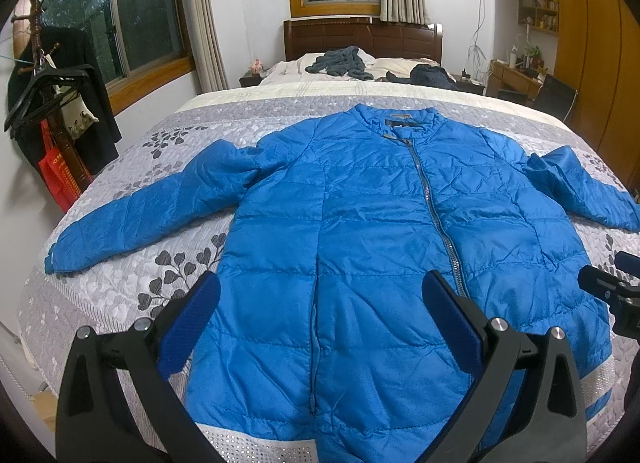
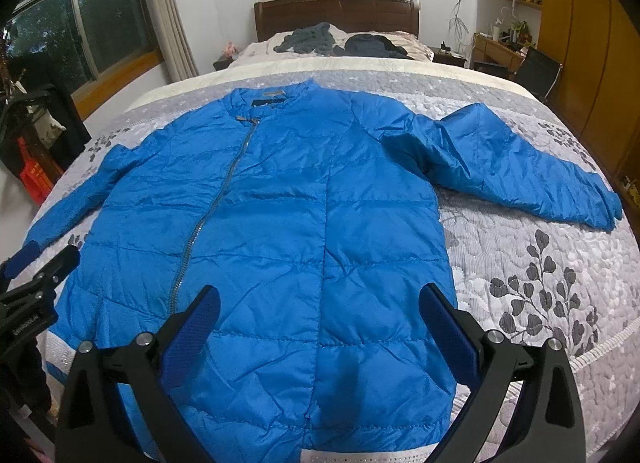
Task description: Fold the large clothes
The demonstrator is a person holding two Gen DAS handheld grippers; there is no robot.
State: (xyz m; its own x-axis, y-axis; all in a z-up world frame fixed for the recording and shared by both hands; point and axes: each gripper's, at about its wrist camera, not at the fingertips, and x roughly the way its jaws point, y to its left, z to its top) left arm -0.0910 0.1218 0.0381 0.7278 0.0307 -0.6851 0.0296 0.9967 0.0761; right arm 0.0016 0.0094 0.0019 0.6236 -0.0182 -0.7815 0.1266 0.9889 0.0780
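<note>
A bright blue quilted jacket (image 1: 360, 223) lies flat and face up on the bed, zipped, collar toward the headboard, both sleeves spread outward. In the right wrist view the same jacket (image 2: 280, 203) fills the middle. My left gripper (image 1: 320, 295) hovers above the jacket's lower left part, open, with nothing between its blue pads. My right gripper (image 2: 320, 303) hovers above the lower right part, also open and empty. The right gripper's tip (image 1: 612, 287) shows at the right edge of the left wrist view. The left gripper (image 2: 36, 275) shows at the left edge of the right wrist view.
The bed has a grey and white leaf-patterned quilt (image 1: 168, 275). Dark clothes (image 1: 344, 61) lie heaped near the wooden headboard (image 1: 360, 37). A coat rack with hangers and a red bag (image 1: 56, 175) stands to the left. A desk and chair (image 1: 532, 87) stand to the right.
</note>
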